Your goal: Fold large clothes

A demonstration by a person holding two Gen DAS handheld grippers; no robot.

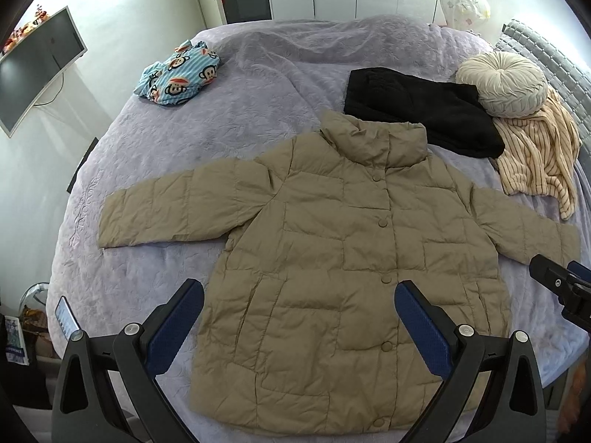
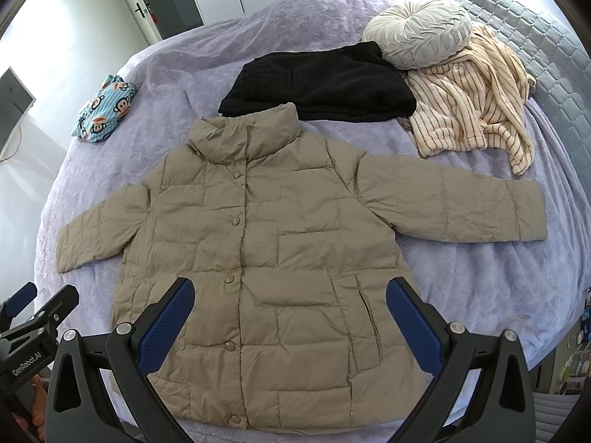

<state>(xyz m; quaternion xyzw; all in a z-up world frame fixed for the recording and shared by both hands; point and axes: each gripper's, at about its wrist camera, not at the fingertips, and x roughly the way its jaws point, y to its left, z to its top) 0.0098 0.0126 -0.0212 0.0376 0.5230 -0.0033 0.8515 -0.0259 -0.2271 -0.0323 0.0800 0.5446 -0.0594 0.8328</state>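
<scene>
A khaki quilted puffer jacket (image 1: 332,258) lies flat, front up and buttoned, on the lavender bed (image 1: 166,170), both sleeves spread out to the sides. It also shows in the right wrist view (image 2: 273,265). My left gripper (image 1: 299,295) is open and empty, hovering over the jacket's lower left part. My right gripper (image 2: 290,293) is open and empty, hovering over the jacket's lower right part. The right gripper also shows at the edge of the left wrist view (image 1: 554,277), and the left gripper at the edge of the right wrist view (image 2: 40,302).
On the bed (image 2: 480,280) behind the jacket lie a black garment (image 1: 417,118), a cream striped garment (image 1: 535,162), a round pillow (image 1: 502,85) and a blue monkey-print garment (image 1: 177,74). A monitor (image 1: 33,66) stands at left, a padded headboard (image 2: 535,48) at right.
</scene>
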